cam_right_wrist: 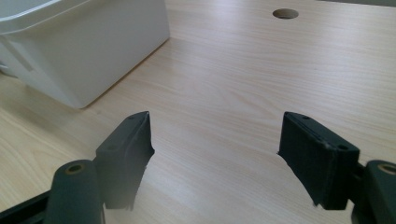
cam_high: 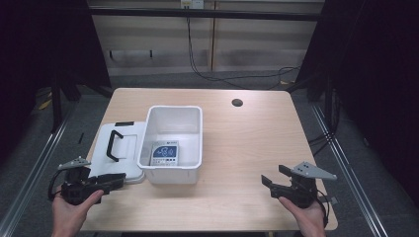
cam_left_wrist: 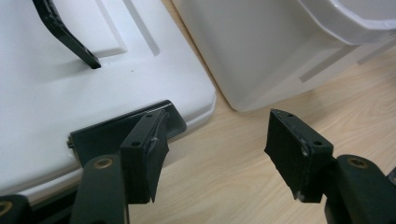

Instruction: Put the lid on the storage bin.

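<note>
Both grippers' jaws gape empty; bin [cam_high: 174,170] holds a blue-labelled pack [cam_high: 165,154], writing unreadable

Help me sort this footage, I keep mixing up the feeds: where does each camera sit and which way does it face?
High view: above the person's side, facing forward and down on the table; shows both hands, left gripper, right gripper.
Left gripper view: on the left gripper, facing the lid and box; open jaws show.
Right gripper view: on the right gripper, facing across the table to its hole; open jaws show.
All share the box.
</note>
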Motion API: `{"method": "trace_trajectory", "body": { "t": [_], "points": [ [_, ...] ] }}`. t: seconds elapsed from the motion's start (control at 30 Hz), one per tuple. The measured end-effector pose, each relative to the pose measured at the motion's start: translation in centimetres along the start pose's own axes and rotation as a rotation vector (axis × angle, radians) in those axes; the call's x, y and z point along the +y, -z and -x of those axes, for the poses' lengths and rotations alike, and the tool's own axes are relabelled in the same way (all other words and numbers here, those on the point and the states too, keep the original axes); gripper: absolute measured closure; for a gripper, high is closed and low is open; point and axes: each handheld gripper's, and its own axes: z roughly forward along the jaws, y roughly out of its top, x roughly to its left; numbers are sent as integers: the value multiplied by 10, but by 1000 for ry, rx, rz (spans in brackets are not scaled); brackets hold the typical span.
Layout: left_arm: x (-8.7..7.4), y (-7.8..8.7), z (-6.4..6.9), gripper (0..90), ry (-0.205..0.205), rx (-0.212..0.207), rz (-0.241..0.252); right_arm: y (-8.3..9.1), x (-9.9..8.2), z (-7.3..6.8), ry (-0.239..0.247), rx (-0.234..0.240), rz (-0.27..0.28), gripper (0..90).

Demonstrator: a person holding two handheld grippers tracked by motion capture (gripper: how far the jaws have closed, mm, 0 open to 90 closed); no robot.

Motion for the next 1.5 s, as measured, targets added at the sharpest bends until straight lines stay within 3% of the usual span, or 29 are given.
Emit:
{"method": "trace_trajectory", "body": {
  "t": [0.23,0.67,0.8,0.9,1.0,1.03,1.07,1.27,1.5],
  "points": [
    [0,-1,0,368,-1,11,0,-5,1,-4,24,13,-24,225],
    [4,4,-2,374,20,5,10,-3,1,-2,1,11,-25,216],
    [11,10,-1,375,29,-9,18,-4,0,-2,-1,9,-31,214],
    [14,11,-1,423,28,-19,14,-4,0,-2,0,11,-33,214],
    [18,11,0,436,27,-2,-9,-4,0,-3,-1,14,-32,214],
    [22,10,2,438,25,6,-38,-4,0,-3,5,15,-35,214],
    [24,11,3,446,13,26,-41,-4,0,-3,5,15,-35,214],
    [39,17,4,483,28,56,-34,-4,0,-4,8,13,-40,214],
    [56,17,2,458,58,46,-46,-5,0,-5,14,17,-51,214]
  ]
}}
